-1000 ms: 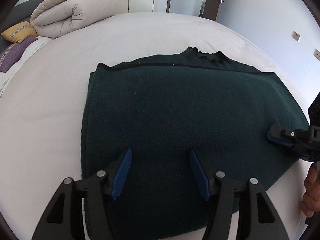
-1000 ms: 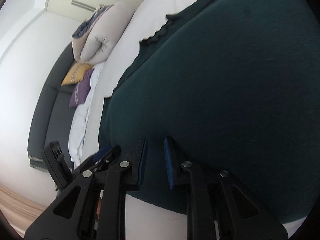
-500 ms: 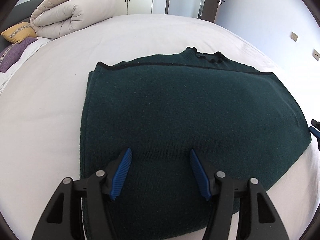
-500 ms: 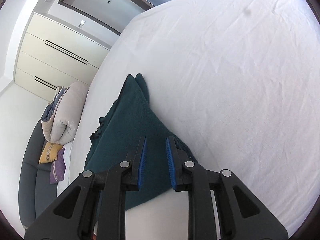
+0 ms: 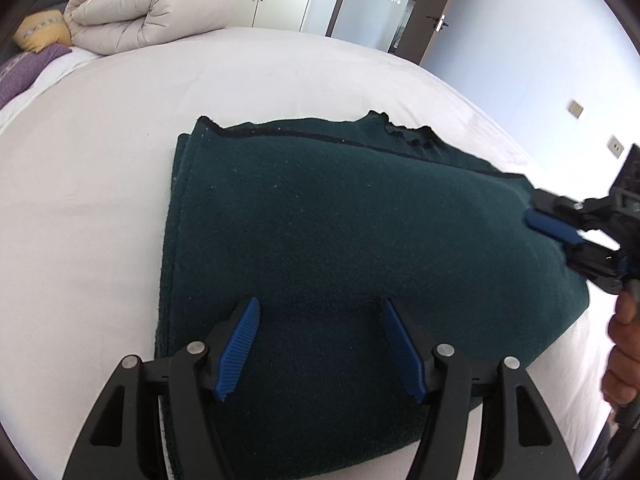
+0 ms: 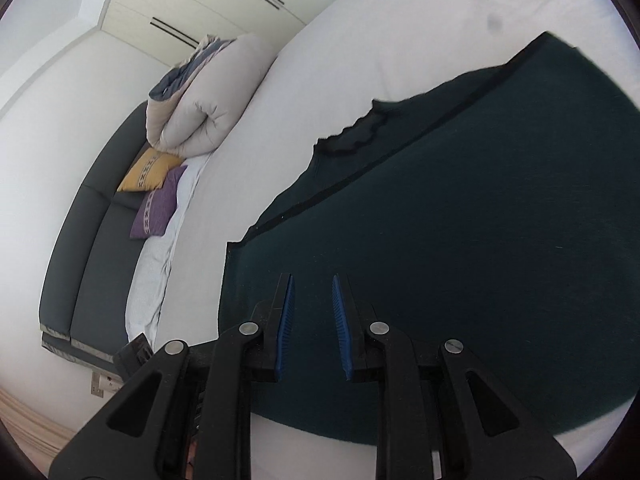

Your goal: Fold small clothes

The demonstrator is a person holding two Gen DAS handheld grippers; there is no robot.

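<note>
A dark green knitted garment lies folded flat on the white bed, its frilled collar at the far edge. My left gripper is open and empty, hovering over the garment's near edge. My right gripper has its jaws a little apart with nothing between them, over the garment near its side edge. It also shows in the left wrist view at the garment's right edge, with a hand behind it.
A rolled beige duvet lies at the far left of the bed, beside a yellow cushion and a purple cushion. A dark sofa stands by the bed. Wardrobe doors and a door are behind.
My right gripper swung away to the bare bed half a second ago and has come back over the garment's right edge. My left gripper has risen slightly and stays open.
</note>
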